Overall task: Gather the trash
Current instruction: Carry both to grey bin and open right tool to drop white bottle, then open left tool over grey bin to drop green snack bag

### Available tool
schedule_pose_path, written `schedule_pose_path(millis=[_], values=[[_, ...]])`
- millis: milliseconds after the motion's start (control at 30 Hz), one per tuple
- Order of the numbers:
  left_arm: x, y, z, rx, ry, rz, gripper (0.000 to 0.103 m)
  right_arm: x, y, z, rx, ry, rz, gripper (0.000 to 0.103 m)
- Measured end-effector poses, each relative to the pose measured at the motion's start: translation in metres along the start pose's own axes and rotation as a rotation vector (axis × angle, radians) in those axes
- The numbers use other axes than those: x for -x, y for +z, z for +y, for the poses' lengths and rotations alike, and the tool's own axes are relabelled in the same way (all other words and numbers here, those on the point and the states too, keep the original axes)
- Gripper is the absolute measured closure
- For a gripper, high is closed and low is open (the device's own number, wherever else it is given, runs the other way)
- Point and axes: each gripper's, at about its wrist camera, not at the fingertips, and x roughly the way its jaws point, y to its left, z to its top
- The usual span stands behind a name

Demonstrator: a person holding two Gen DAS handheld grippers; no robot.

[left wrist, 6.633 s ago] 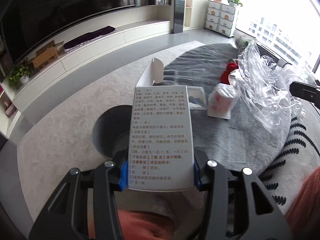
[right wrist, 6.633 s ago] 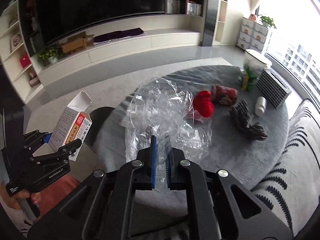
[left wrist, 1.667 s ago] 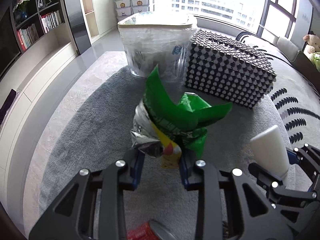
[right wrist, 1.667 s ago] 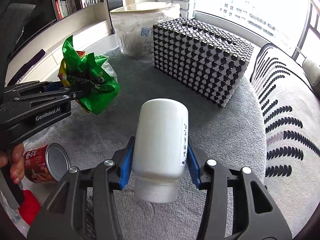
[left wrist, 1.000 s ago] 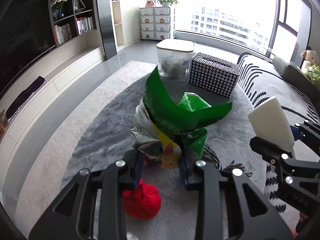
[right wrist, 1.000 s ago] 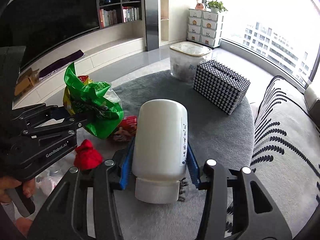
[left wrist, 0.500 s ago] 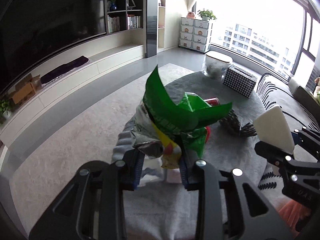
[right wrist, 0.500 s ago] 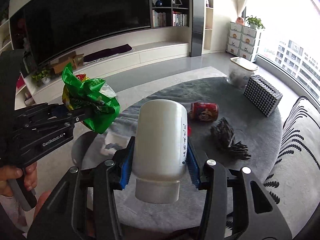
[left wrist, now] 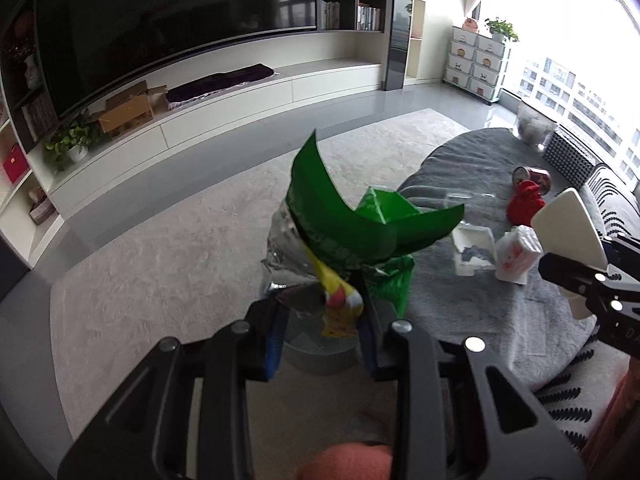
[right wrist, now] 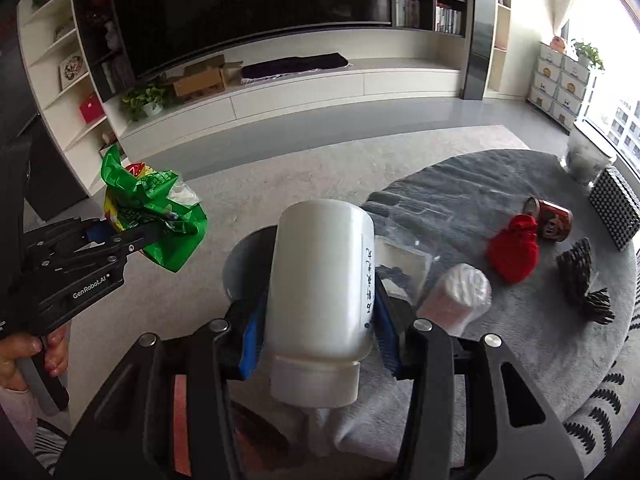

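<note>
A: Grey rug w/ bin at its edge; we're gripping green wrapper in left gripper, jaws nearly shut on it.

B: Right gripper, half-open, is clamping white bottle. We're risking both missing the bin if released off-centre.

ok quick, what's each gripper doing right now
left gripper: closed on the crumpled green snack bag.
right gripper: closed on the white plastic bottle.
</note>
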Motion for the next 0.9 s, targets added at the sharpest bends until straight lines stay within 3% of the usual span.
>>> schedule_pose_path(millis=[233,433,467,533,900], values=[[-0.008,-0.007,0.046,0.066,0.027,0.019,0.072,-0.073,0.034,0.054,0.09,0.049,0.057,0.058],[-0.02,-0.008,0.061,0.1,0.029,0.041,0.072,-0.125,0.059,0.063,0.091,0.067,0.086,0.055],[-0.022,-0.007,0.062,0.105,0.029,0.044,0.071,-0.132,0.062,0.062,0.087,0.071,0.087,0.052],[-0.026,-0.008,0.063,0.114,0.026,0.05,0.071,-0.142,0.067,0.057,0.065,0.056,0.087,0.025],[-0.071,-0.005,0.048,0.107,-0.008,0.105,0.071,-0.096,0.039,0.004,0.01,-0.001,0.037,0.025]])
